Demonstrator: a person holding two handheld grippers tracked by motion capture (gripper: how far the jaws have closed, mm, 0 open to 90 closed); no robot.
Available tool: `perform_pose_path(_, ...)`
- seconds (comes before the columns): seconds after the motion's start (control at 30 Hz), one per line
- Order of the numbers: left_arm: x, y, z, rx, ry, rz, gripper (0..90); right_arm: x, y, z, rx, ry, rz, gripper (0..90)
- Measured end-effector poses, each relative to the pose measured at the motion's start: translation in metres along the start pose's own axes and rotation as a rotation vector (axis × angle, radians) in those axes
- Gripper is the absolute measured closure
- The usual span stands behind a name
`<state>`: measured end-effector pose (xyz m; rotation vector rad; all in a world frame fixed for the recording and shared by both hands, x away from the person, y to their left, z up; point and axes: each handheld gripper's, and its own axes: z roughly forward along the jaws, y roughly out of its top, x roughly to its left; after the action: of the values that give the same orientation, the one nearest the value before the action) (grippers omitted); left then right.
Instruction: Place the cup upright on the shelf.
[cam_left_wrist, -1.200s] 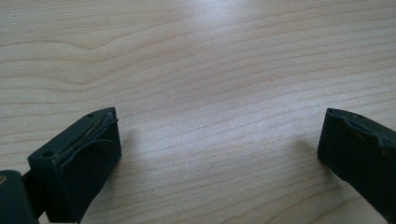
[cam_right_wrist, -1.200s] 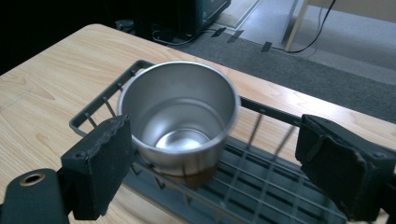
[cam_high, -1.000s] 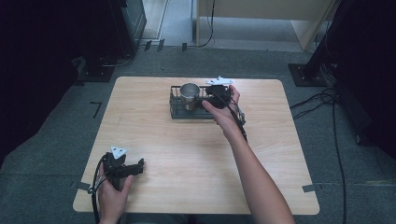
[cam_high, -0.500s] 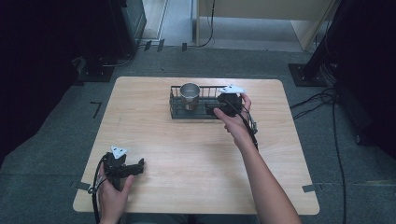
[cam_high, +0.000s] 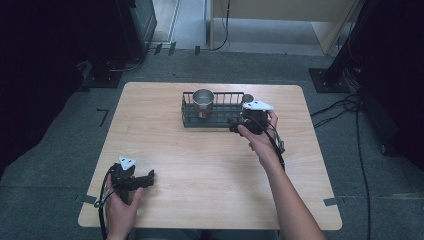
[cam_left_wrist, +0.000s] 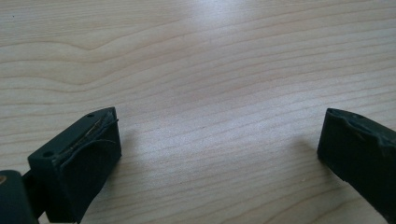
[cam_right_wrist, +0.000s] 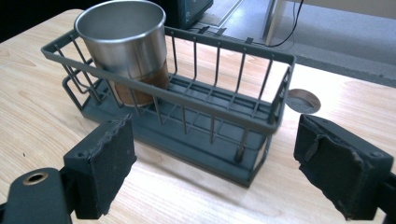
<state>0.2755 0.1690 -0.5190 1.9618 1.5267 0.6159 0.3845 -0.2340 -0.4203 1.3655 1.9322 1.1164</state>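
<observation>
A dark grey wire rack stands at the far middle of the wooden table, with a steel cup upright in its left end. In the right gripper view the rack and the cup lie just ahead of the jaws. My right gripper hovers at the rack's right front corner, open, with nothing between its pads. My left gripper rests near the table's front left, open. In its own view the left gripper spans bare wood.
A small round metal dish lies on the table just past the rack's right end. The table is bare wood between the rack and the front edge. Cables and dark stands sit on the floor around it.
My right gripper has drawn back from above the rack's right half, moving right and toward the person. The left hand has not moved.
</observation>
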Motion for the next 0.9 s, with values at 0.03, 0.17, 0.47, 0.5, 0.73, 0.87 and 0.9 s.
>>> perform_pose_path(0.03,0.0,0.0,0.0,0.0,0.0,0.0,0.0,-0.001,-0.002,-0.001,-0.001,0.001,0.001,12.3)
perform_pose_path(0.17,0.0,0.0,0.0,-0.001,0.0,0.0,0.0,-0.005,-0.014,-0.004,0.011,-0.007,0.001,12.3)
perform_pose_path(0.47,0.0,0.0,0.0,-0.001,0.0,0.001,0.0,-0.014,-0.035,-0.01,0.025,-0.012,0.028,12.4)
perform_pose_path(0.5,0.0,0.0,0.0,-0.002,0.0,0.001,0.0,-0.015,-0.037,-0.011,0.029,-0.012,0.029,12.4)
perform_pose_path(0.73,0.0,0.0,0.0,0.0,0.0,0.003,0.0,-0.021,-0.052,-0.014,0.041,-0.017,0.044,12.5)
perform_pose_path(0.87,0.0,0.0,0.0,0.0,0.0,0.003,0.0,-0.025,-0.064,-0.015,0.059,-0.025,0.05,12.6)
perform_pose_path(0.9,0.0,0.0,0.0,0.0,0.0,0.003,0.0,-0.026,-0.066,-0.015,0.06,-0.028,0.056,12.6)
